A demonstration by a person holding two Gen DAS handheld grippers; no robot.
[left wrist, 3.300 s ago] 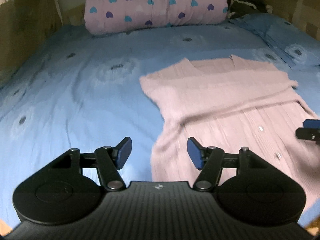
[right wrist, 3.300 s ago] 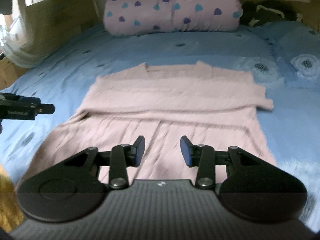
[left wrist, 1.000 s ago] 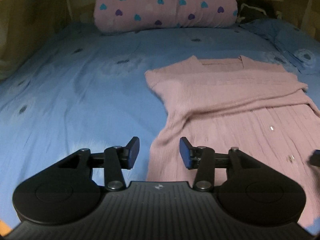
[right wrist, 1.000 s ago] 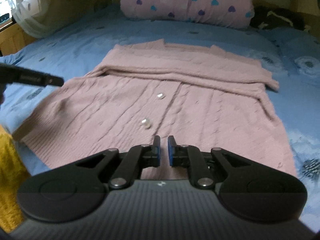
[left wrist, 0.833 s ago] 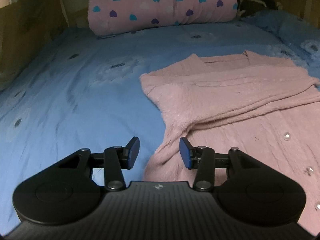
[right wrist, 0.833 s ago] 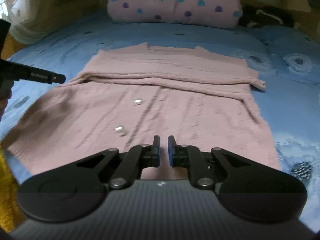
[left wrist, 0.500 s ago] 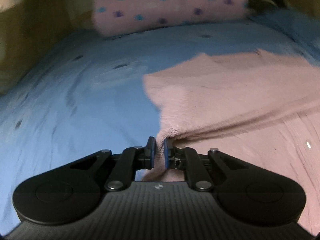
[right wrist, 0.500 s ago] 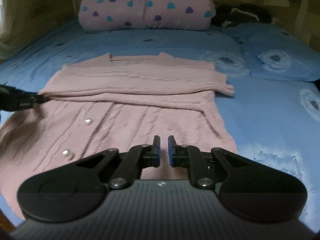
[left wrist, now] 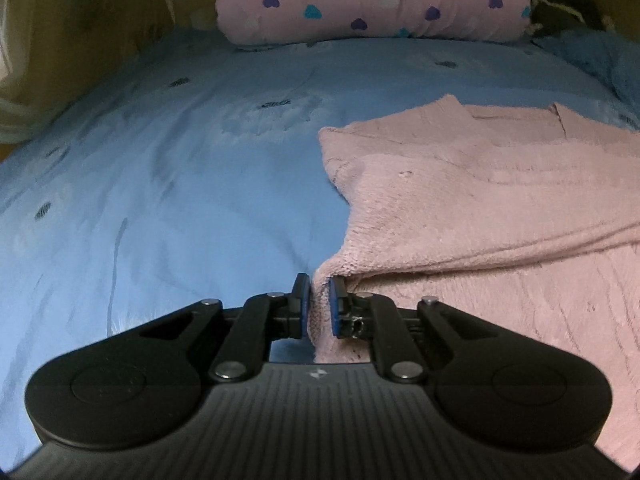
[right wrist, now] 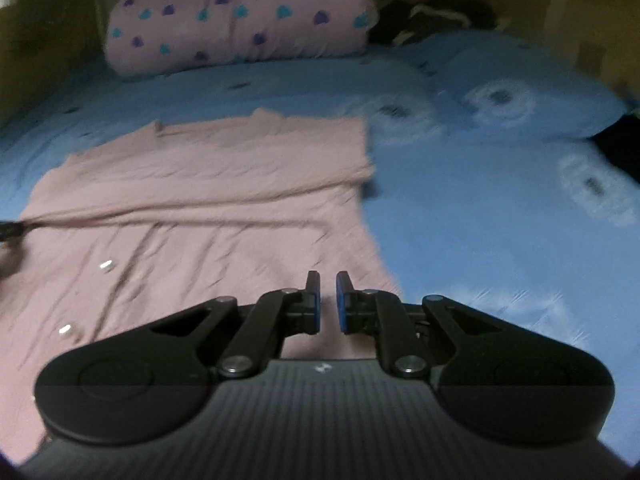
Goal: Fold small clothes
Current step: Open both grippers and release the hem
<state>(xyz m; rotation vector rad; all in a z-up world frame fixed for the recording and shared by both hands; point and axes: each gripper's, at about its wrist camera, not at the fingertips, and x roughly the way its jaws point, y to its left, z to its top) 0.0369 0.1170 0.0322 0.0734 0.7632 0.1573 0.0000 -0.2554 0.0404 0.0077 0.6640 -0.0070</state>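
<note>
A pink knitted cardigan (left wrist: 480,184) lies flat on the blue bedsheet (left wrist: 160,184), its sleeves folded across the chest. My left gripper (left wrist: 319,300) is shut on the cardigan's left side edge, where the folded sleeve meets the body. In the right wrist view the cardigan (right wrist: 208,200) fills the left half, with small buttons on its front. My right gripper (right wrist: 328,300) is shut with nothing between its pads, above the cardigan's right side edge. The tip of the left gripper (right wrist: 10,230) shows at the far left of that view.
A rolled pink quilt with hearts (left wrist: 376,0) lies across the head of the bed. A blue pillow (right wrist: 520,96) lies at the right, with dark clothing (right wrist: 432,16) behind it. A wooden wall (left wrist: 80,40) borders the bed's left side.
My left gripper closed on the cardigan's left edge. My right gripper closed empty and swung right, toward the cardigan's right edge.
</note>
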